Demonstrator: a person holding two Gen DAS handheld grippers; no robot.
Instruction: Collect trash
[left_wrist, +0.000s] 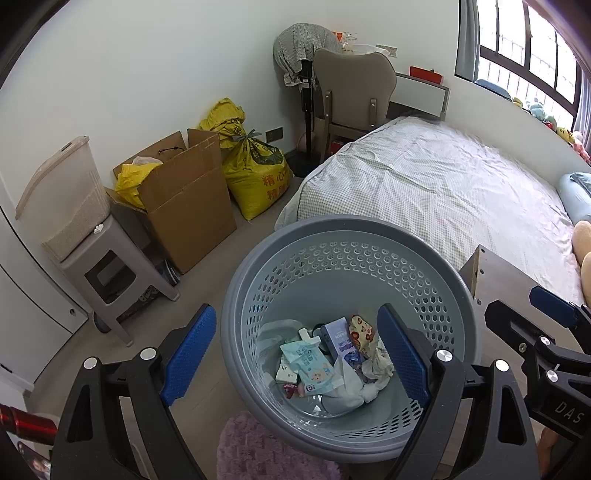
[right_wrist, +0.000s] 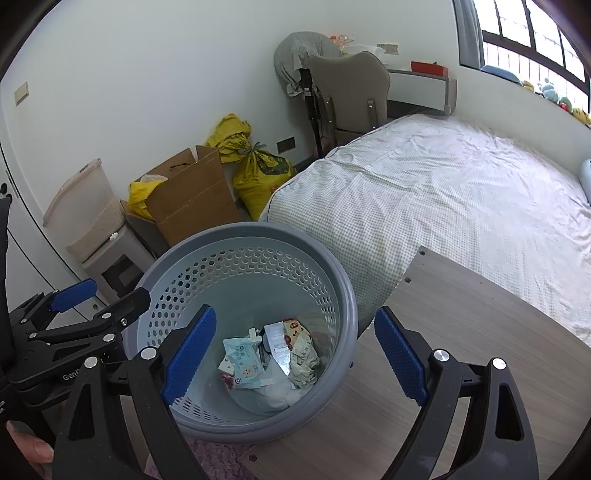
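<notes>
While both grippers hang over it, the basket sits between bed and counter.
Basket: a grey perforated waste basket (left_wrist: 347, 266) stands on the floor, at the near end of the bed (left_wrist: 436, 184), just left of the wooden counter (right_wrist: 461, 332).
Trash: wrappers, a light blue wipes pack (left_wrist: 314, 363), a small purple box (left_wrist: 341, 338) and crumpled tissue (left_wrist: 376, 365) lie heaped on the basket's bottom.
Left gripper: the left gripper (left_wrist: 295, 354) points down into the basket, jaws spread wide, nothing between them.
Right gripper: the right gripper (right_wrist: 295, 356) hangs over the basket's right rim and the counter edge, jaws spread wide and empty.
Far left: a cardboard box (left_wrist: 188, 199), yellow sacks (left_wrist: 255, 173) and a plastic stool (left_wrist: 110, 273) line the wall.
Far end: a chair (left_wrist: 351, 88) stands beyond the bed.
</notes>
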